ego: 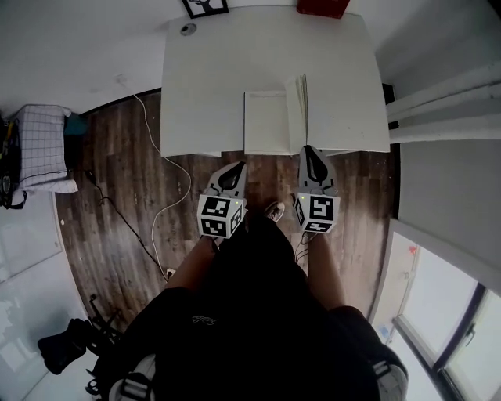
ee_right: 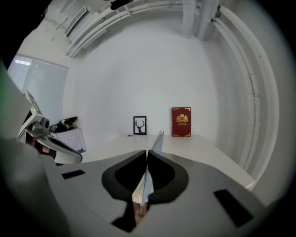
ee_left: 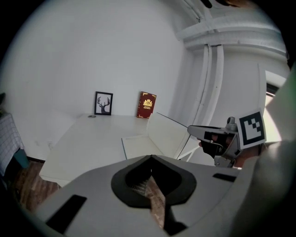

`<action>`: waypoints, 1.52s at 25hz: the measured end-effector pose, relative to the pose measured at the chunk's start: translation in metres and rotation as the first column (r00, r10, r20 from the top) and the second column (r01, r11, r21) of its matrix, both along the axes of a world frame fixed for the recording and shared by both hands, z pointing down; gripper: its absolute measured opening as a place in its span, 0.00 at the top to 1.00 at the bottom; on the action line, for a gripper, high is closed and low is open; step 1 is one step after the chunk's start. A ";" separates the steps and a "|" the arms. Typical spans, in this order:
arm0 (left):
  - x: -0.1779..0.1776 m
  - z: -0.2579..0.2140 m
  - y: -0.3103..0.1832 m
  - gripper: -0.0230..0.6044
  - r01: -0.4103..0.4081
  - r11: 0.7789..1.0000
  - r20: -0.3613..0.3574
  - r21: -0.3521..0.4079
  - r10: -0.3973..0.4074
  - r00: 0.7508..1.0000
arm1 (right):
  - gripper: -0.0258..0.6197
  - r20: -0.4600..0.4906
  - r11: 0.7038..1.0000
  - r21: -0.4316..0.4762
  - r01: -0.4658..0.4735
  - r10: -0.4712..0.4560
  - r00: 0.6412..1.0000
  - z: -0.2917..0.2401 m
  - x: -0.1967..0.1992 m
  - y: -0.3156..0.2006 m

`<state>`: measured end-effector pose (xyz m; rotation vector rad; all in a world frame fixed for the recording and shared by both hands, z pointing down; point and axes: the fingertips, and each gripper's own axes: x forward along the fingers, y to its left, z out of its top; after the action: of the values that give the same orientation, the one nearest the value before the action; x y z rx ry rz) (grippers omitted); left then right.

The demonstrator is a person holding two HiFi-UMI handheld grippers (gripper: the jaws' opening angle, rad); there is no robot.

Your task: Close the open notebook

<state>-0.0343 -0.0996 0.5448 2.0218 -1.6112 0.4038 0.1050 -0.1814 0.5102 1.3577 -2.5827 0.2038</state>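
Note:
The notebook lies open at the white table's front edge, its left page flat. Its right half stands nearly upright. My right gripper is shut on the bottom edge of that raised half. In the right gripper view the leaf runs edge-on out of the right gripper. My left gripper hangs shut and holding nothing, just short of the table edge, left of the notebook. From the left gripper I see the flat page, the raised half and the right gripper.
A red book and a framed deer picture stand at the table's far edge, with a small round object near the picture. A white cable trails over the wooden floor. A checked bag sits at the left.

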 end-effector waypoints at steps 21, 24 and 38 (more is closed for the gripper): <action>-0.060 0.035 0.006 0.96 0.035 0.996 -0.054 -0.079 -0.040 0.998 | 0.91 -0.158 0.975 -0.063 0.214 -0.222 0.962 0.037 -0.109 0.028; -0.072 0.037 0.009 0.96 0.056 0.995 -0.061 -0.082 -0.061 0.996 | 0.91 -0.182 0.969 -0.086 0.233 -0.245 0.952 0.046 -0.120 0.030; -0.133 0.046 0.024 0.96 0.165 0.982 -0.078 -0.095 -0.173 0.982 | 0.91 -0.249 0.938 -0.224 0.263 -0.316 0.916 0.104 -0.152 0.038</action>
<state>-0.1671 -0.0757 0.5910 1.7964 -1.6669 0.3151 -0.0475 -0.1438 0.6147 0.8537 -2.4145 0.1813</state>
